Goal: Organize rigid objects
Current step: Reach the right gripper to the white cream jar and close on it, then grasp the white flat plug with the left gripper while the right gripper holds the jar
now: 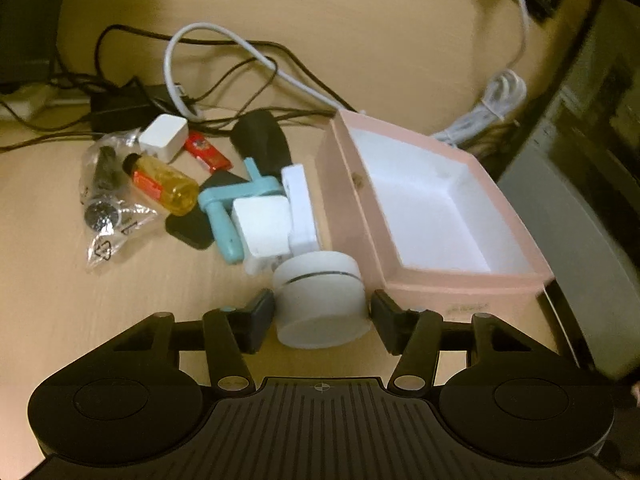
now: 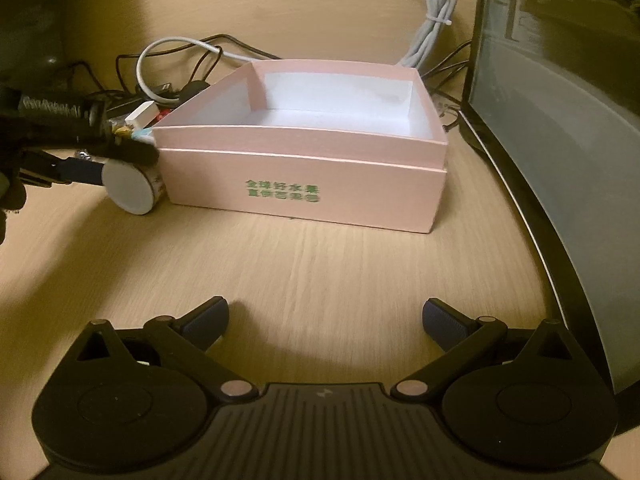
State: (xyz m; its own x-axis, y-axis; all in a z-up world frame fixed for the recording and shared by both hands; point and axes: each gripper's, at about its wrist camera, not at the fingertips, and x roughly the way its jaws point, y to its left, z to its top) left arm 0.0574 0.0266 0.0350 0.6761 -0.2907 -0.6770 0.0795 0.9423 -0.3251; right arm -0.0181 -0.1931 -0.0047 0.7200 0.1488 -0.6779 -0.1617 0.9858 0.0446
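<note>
Beside the pink box on the wooden bench, one loose heap of small things is lying: one yellow bottle with a black cap, one clear plastic bag holding dark parts, two white square blocks, one red wrapped piece, one teal handle-shaped part, one white bracket, one black rounded object, and one white round jar. One pink box is standing open, its white inside showing nothing in it; green print is showing on its front wall in the right wrist view. Black and white cables are trailing behind the heap, with one tied white cable bundle past the box.

The white round jar is sitting between the pads of the left tongs, both pads lying against its sides at about half width; whether they are pressing hard is not clear. In the right wrist view the jar is appearing tilted, its flat face turned outward, just beside the box's left front corner.

The right tongs are hovering wide over bare bench in front of the box, gripping nothing.
</note>
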